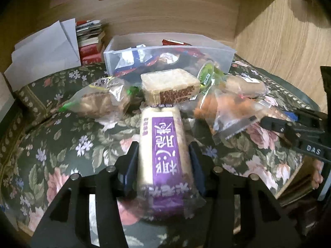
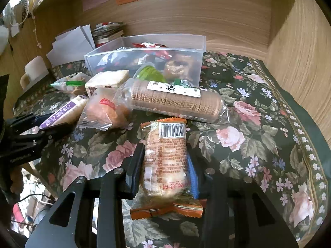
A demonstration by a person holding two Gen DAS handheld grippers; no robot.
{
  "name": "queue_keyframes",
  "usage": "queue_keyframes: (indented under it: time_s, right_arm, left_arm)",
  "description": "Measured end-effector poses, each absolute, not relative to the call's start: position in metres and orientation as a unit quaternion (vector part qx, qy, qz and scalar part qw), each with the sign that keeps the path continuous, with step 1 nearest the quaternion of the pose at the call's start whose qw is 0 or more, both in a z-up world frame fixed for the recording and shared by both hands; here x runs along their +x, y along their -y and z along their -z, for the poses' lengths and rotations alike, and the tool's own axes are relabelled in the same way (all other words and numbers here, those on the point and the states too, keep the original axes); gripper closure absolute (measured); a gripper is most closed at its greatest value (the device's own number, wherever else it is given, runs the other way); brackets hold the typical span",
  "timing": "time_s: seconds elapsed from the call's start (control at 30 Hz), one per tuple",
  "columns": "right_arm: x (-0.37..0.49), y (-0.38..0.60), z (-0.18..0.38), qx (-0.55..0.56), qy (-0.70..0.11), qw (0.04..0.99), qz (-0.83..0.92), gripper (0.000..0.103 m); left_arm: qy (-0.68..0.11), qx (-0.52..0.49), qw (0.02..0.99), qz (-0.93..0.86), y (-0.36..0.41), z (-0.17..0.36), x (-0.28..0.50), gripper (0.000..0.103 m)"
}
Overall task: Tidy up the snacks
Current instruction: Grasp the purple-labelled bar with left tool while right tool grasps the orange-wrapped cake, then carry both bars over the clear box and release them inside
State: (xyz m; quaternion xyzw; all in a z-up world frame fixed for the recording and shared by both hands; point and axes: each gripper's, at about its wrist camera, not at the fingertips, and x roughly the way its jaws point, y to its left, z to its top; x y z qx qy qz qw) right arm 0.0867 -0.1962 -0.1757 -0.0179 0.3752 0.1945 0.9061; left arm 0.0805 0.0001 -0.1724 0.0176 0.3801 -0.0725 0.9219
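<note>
With both packs already clamped, comes down to the bin lying straight ahead of each gripper, beyond the loose snack pile. Left gripper closed on the purple pack, long axis running forward between the fingers toward the bin. Right gripper closed on the orange pack, also lengthwise along the fingers, barcode end forward. From the right, biscuit roll lying crosswise between gripper and bin. Probably similar reach for either hand; pile to be cleared on the way. Both packs seemingly just above the floral cloth on the desk.
</note>
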Motion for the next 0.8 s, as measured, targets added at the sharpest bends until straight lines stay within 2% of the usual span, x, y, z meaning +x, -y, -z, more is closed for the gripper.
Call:
queue_keyframes:
  time_s: [0.13, 0.37, 0.8]
  right_arm:
    - [0.085, 0.197, 0.175, -0.019, -0.371, 0.908, -0.194, 0.071]
    - [0.072, 0.203, 0.158, -0.019, -0.349, 0.915, -0.202, 0.071]
    - [0.082, 0.211, 0.105, -0.008, -0.277, 0.941, -0.195, 0.071]
  left_arm:
    - [-0.369, 0.023, 0.927, 0.062, 0.002, 0.174, 0.083, 0.057]
    - [-0.361, 0.010, 0.930, 0.061, -0.004, 0.162, 0.073, 0.058]
    - [-0.287, -0.013, 0.955, 0.070, -0.009, 0.096, 0.074, 0.058]
